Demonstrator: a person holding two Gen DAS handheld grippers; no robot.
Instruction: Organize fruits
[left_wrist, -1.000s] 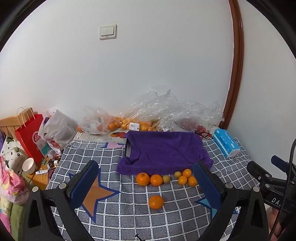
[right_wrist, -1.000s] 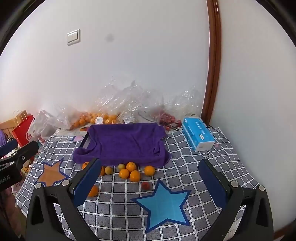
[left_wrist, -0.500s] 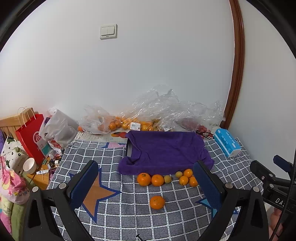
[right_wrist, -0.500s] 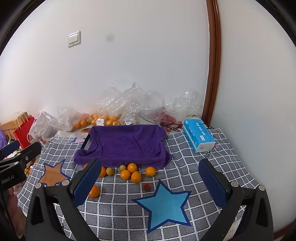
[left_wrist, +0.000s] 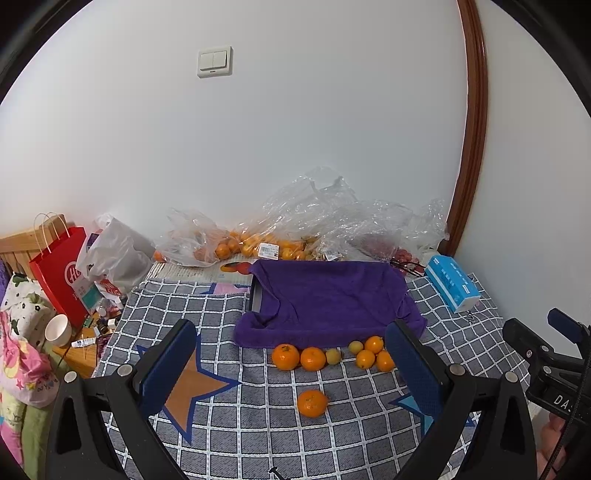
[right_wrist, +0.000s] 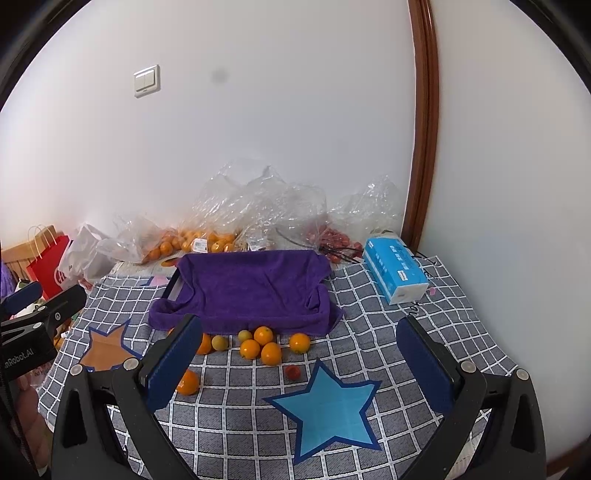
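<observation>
A grey checked cloth (right_wrist: 424, 332) with star patches covers the tabletop and fills the lower half of both views, running back to a white wall. At the centre of each frame a purple towel (right_wrist: 255, 288) is draped over a tray (left_wrist: 256, 295), only a sliver of whose rim shows at the towel's left edge. Behind it, against the wall, lie crumpled clear plastic bags (left_wrist: 317, 218), some holding oranges. A blue tissue pack (right_wrist: 395, 271) rests on the cloth at the right of the frame, beside the brown door frame. A red paper bag (left_wrist: 61, 269) stands off the cloth's edge at far left.

The left gripper (left_wrist: 291, 373) fills the bottom of its view with its fingers (left_wrist: 168, 369) spread wide and nothing between them; the right gripper (right_wrist: 299, 363) hangs the same way, fingers (right_wrist: 424, 365) well apart and empty.

The fruit lies loose on the cloth just in front of the towel: a cluster of small oranges (right_wrist: 260, 343) with a couple of paler yellowish fruits (left_wrist: 333, 356) among them. One orange (left_wrist: 312, 403) sits alone, nearer the camera, left of centre in the right view. A small red fruit (right_wrist: 292, 372) lies by itself beside the tip of the blue star (right_wrist: 328, 402).
</observation>
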